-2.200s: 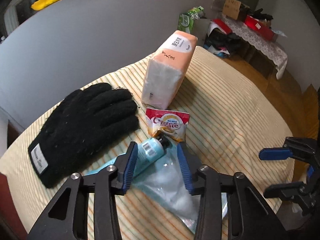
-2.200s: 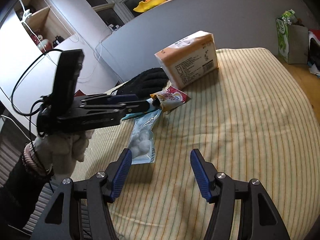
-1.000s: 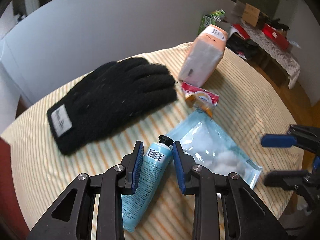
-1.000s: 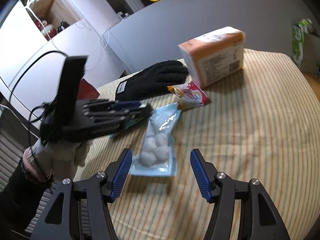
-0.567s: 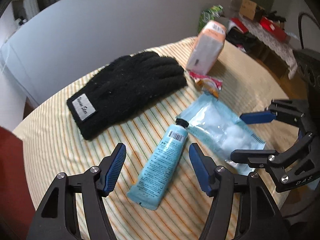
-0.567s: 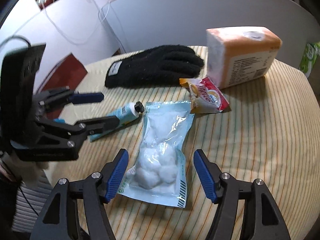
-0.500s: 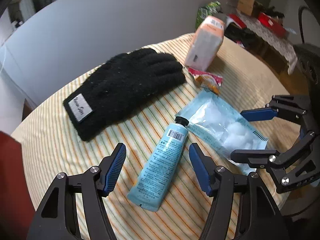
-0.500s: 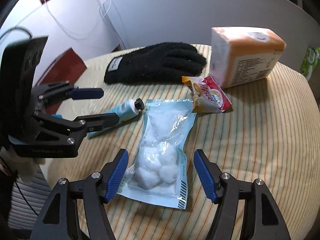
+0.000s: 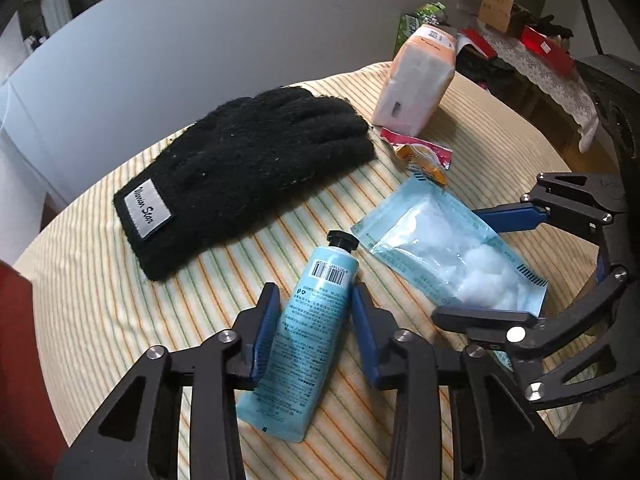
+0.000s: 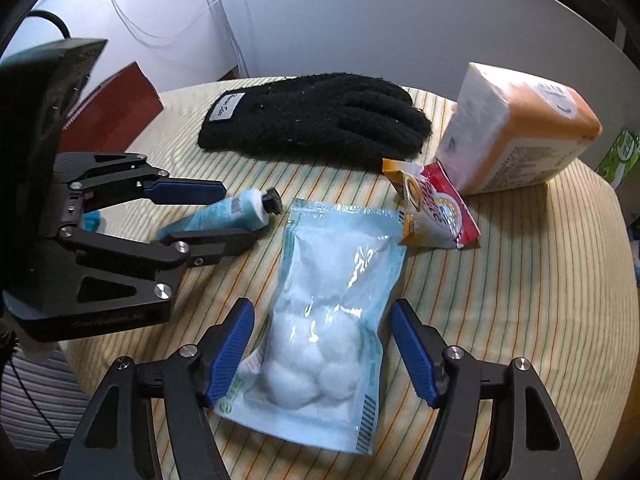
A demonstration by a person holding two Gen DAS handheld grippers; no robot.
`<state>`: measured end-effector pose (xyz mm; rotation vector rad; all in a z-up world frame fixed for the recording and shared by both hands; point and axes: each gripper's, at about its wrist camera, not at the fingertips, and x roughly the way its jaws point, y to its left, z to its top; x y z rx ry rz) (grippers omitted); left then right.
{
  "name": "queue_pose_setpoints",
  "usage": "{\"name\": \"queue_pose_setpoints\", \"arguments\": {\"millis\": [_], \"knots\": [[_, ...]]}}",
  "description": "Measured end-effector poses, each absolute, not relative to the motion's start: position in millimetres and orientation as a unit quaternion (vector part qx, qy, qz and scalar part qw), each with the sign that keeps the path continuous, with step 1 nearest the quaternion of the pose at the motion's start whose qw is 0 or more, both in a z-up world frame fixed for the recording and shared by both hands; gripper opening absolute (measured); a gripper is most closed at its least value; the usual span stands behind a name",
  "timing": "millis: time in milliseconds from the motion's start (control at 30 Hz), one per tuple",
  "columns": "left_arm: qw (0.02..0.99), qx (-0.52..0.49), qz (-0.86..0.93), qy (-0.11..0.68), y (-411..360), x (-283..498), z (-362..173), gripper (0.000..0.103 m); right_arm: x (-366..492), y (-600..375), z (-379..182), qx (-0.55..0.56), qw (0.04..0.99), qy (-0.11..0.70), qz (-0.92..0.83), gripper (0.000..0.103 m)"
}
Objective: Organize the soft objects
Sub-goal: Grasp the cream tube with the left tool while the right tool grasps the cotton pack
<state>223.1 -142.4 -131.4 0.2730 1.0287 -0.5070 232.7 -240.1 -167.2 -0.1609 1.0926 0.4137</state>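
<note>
- The left gripper [image 9: 314,320] straddles a light blue tube [image 9: 310,328] lying on the striped tablecloth [image 9: 100,320]; its jaws have just been closing, and the blue pads sit against the tube's sides, though a firm squeeze cannot be confirmed.
- The tube's black cap [image 9: 342,240] points away from the gripper, just beside a corner of the clear bag of cotton balls [image 10: 328,328].
- The right gripper [image 10: 322,350] hangs over that bag with jaws wide, having just been opening; gaps show between both pads and the bag's edges.
- The bag's near end runs under the gripper body, so its bottom edge is partly hidden.
- A black knit glove [image 9: 240,172] lies flat farther back, its label text too small to read surely.
- A red and orange sachet [image 10: 436,208] touches the bag's far corner, beside an orange-topped tissue pack [image 10: 516,136].
- Room clutter beyond the table is too blurred to make out.
</note>
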Motion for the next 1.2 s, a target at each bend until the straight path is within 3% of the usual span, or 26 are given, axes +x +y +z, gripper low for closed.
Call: {"name": "queue_pose_setpoints", "arguments": {"millis": [267, 400, 633, 1200], "knots": [[0.839, 0.109, -0.226, 0.483, -133, 211, -133, 0.033, 239, -231, -171, -0.104, 0.826, 0.516, 0.200, 0.066], [0.842, 0.090, -0.225, 0.482, -123, 201, -133, 0.031, 233, -244, -165, -0.098, 0.826, 0.518, 0.200, 0.045], [0.847, 0.057, -0.226, 0.478, -118, 179, -132, 0.029, 214, -259, -162, -0.074, 0.830, 0.515, 0.202, 0.035], [0.870, 0.040, -0.232, 0.432, -117, 162, -90, 0.027, 165, -286, -113, -0.025, 0.866, 0.455, 0.204, 0.033]]}}
